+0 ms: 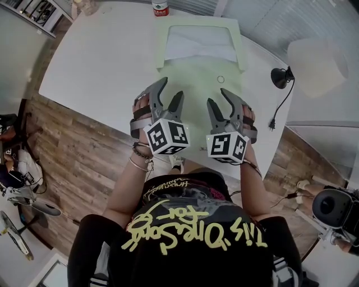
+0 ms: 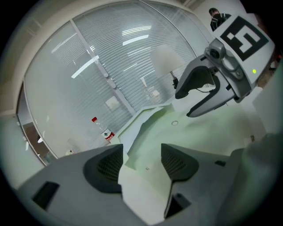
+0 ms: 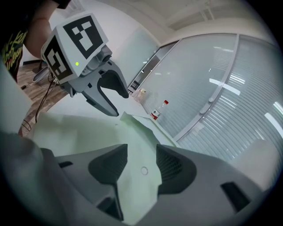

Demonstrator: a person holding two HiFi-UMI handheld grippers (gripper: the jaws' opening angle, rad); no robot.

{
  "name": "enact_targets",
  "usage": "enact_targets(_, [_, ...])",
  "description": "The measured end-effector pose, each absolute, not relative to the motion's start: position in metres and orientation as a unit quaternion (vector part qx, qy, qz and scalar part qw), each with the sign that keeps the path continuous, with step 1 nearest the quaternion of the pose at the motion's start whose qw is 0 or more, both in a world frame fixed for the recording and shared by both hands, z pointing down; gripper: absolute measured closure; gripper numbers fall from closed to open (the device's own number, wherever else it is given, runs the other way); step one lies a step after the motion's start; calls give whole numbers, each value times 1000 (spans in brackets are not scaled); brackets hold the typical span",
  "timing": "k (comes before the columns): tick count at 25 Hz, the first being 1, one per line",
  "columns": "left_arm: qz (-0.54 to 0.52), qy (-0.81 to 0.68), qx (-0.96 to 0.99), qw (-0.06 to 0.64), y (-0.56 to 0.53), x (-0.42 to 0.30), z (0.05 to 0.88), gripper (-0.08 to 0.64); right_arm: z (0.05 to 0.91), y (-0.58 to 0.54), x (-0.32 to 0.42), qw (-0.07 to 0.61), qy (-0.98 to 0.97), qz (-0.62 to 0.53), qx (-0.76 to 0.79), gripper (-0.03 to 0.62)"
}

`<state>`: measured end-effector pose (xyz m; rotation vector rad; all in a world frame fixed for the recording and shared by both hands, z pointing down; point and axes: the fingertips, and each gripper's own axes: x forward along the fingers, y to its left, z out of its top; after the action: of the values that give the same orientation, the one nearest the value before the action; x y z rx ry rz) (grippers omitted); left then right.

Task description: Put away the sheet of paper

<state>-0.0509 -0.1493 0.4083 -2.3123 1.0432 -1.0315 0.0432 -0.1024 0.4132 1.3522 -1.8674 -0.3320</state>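
A pale green document folder (image 1: pixel 196 84) lies on the white table (image 1: pixel 101 61), with a small round snap (image 1: pixel 220 79) on it. A white sheet of paper (image 1: pixel 199 44) lies in the folder's far part, framed by green edges. My left gripper (image 1: pixel 170 92) and right gripper (image 1: pixel 220 101) hover side by side over the folder's near half, both open and holding nothing. The left gripper view shows the left gripper (image 2: pixel 141 161) over the green folder (image 2: pixel 203 132) and the white sheet (image 2: pixel 132 134). In the right gripper view the right gripper (image 3: pixel 139 165) is above the snap (image 3: pixel 144 170).
A bottle (image 1: pixel 160 8) with a red label stands at the table's far edge. A black lamp base (image 1: pixel 280 76) with a cable and plug sits at the right edge. Wooden floor lies left of the table. A camera (image 1: pixel 334 207) stands at lower right.
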Motion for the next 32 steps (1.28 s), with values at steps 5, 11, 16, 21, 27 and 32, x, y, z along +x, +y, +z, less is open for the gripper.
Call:
enact_targets(5, [-340, 383, -840, 181, -140, -57, 397, 287, 398, -94, 37, 359, -742, -116, 553, 385])
enact_targets(11, [-300, 391, -857, 151, -129, -59, 389, 288, 390, -88, 31, 320, -754, -99, 566, 385])
enact_targets(16, [-260, 404, -866, 139, -122, -62, 376, 290, 377, -81, 28, 271, -763, -91, 579, 388])
enact_targets(21, [-218, 413, -875, 125, -114, -66, 359, 319, 361, -77, 27, 219, -774, -77, 589, 400])
enact_targets(27, [-181, 417, -884, 108, -110, -71, 348, 368, 344, -74, 26, 158, -782, -42, 601, 470])
enact_targets(32, [-145, 421, -891, 92, -106, -72, 335, 445, 321, -72, 21, 102, -790, -56, 602, 503])
